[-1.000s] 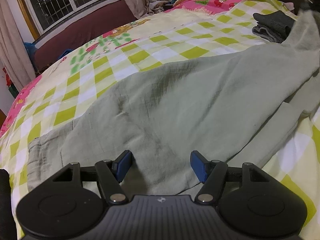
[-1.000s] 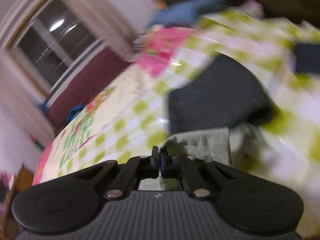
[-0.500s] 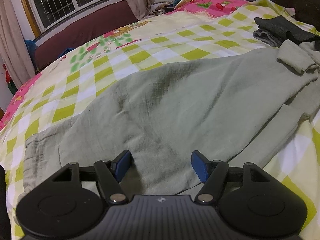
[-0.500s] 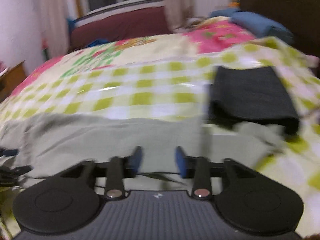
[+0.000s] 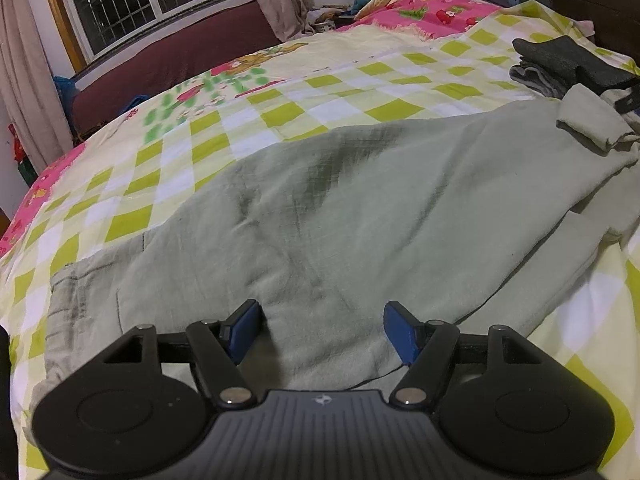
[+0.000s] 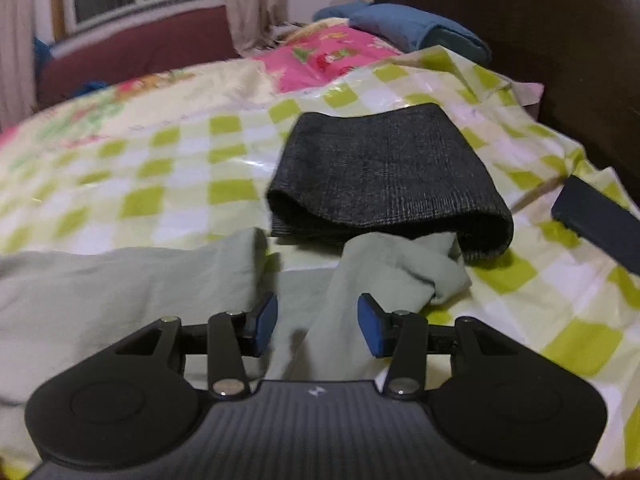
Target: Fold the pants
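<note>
Pants (image 5: 360, 216) of pale grey-green cloth lie spread across the bed (image 5: 280, 108), on its yellow-green checked cover, running from the near left corner toward the far right. Their near edge sits under the left hand-held gripper (image 5: 322, 330), whose blue pads (image 5: 400, 336) stand wide apart above the fabric — released, gripping nothing. At the far right of that view a cuff (image 5: 588, 124) is turned back in a small roll on top of the cloth.

From the right wrist camera, the right hand-held gripper (image 6: 318, 324) has just been opening; its pads (image 6: 370, 330) are now parted, and a twisted strip of the same pale fabric (image 6: 396, 268) rises between them without being pinched. Neither pad presses on it. The strip ends in a bunched knot touching the front edge of a folded dark grey garment (image 6: 384, 172), which rests on the cover just beyond. A dark blue flat object (image 6: 600, 220) lies to the right, apart from the garment — too little of it shows to name it. Blue pillows (image 6: 416, 32) sit at the head of the bed against a dark headboard (image 6: 520, 40).
</note>
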`<state>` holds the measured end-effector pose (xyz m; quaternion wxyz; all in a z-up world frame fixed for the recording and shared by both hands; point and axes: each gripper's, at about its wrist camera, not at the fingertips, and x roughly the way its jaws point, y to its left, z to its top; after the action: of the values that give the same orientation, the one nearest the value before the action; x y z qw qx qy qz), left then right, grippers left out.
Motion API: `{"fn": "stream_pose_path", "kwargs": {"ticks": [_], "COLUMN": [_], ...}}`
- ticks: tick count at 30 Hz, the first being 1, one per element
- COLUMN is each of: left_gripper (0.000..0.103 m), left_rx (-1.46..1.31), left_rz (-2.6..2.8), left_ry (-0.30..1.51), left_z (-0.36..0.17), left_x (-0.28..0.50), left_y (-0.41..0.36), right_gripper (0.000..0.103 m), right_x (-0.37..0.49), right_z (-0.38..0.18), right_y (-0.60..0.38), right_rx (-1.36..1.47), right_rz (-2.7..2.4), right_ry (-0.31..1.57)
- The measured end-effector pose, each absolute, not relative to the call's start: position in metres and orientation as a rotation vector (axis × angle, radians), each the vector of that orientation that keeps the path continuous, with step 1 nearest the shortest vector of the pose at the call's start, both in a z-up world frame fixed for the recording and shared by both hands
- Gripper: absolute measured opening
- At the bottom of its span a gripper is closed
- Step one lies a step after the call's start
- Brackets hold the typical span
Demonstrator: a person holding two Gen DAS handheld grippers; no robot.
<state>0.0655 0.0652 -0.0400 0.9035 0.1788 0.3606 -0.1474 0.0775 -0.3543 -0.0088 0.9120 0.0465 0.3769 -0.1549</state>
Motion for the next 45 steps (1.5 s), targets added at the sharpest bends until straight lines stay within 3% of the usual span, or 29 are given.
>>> {"fn": "stream_pose_path", "kwargs": {"ticks": [2, 3, 6, 14, 19, 22, 27, 30, 33, 39, 45], "left_gripper": [0.082, 0.082, 0.082, 0.085, 0.085, 0.085, 0.086, 0.086, 0.087, 0.087, 0.089], "left_rx": [0.361, 0.357, 0.352, 0.356, 0.375, 0.379, 0.363, 0.353, 0.343, 0.332, 0.326], "left_rz": [-0.305, -0.305, -0.304, -0.294, -0.29, -0.29, -0.288, -0.292, -0.298, -0.308, -0.311], "left_ry": [0.746, 0.747, 0.744, 0.742, 0.735, 0.733, 0.729, 0.723, 0.714, 0.7, 0.696], "left_z": [-0.041, -0.041, -0.042, -0.044, -0.044, -0.043, -0.044, -0.045, -0.046, -0.046, -0.047], "left_x": [0.066, 0.066, 0.065, 0.066, 0.064, 0.064, 0.063, 0.063, 0.062, 0.061, 0.061], "left_y": [0.067, 0.067, 0.068, 0.065, 0.063, 0.062, 0.062, 0.064, 0.066, 0.069, 0.069], "right_gripper": [0.046, 0.04, 0.001, 0.002, 0.007, 0.009, 0.012, 0.039, 0.038, 0.04, 0.042], "right_x": [0.093, 0.097, 0.084, -0.029, -0.059, -0.067, -0.048, -0.03, -0.017, 0.005, 0.012], "right_z": [-0.021, -0.026, -0.02, 0.029, -0.002, 0.001, 0.035, 0.035, 0.019, -0.001, -0.017], "right_y": [-0.361, -0.368, -0.399, -0.463, -0.468, -0.465, -0.414, -0.356, -0.303, -0.324, -0.351], "right_rx": [0.11, 0.127, 0.262, 0.718, 0.686, 0.688, 0.375, 0.166, 0.029, 0.435, 0.558], "right_rz": [-0.368, -0.397, -0.432, -0.329, -0.485, -0.538, -0.423, -0.192, -0.019, -0.077, -0.131], "right_ry": [0.837, 0.849, 0.83, 0.529, 0.685, 0.655, 0.622, 0.679, 0.757, 0.852, 0.834]}}
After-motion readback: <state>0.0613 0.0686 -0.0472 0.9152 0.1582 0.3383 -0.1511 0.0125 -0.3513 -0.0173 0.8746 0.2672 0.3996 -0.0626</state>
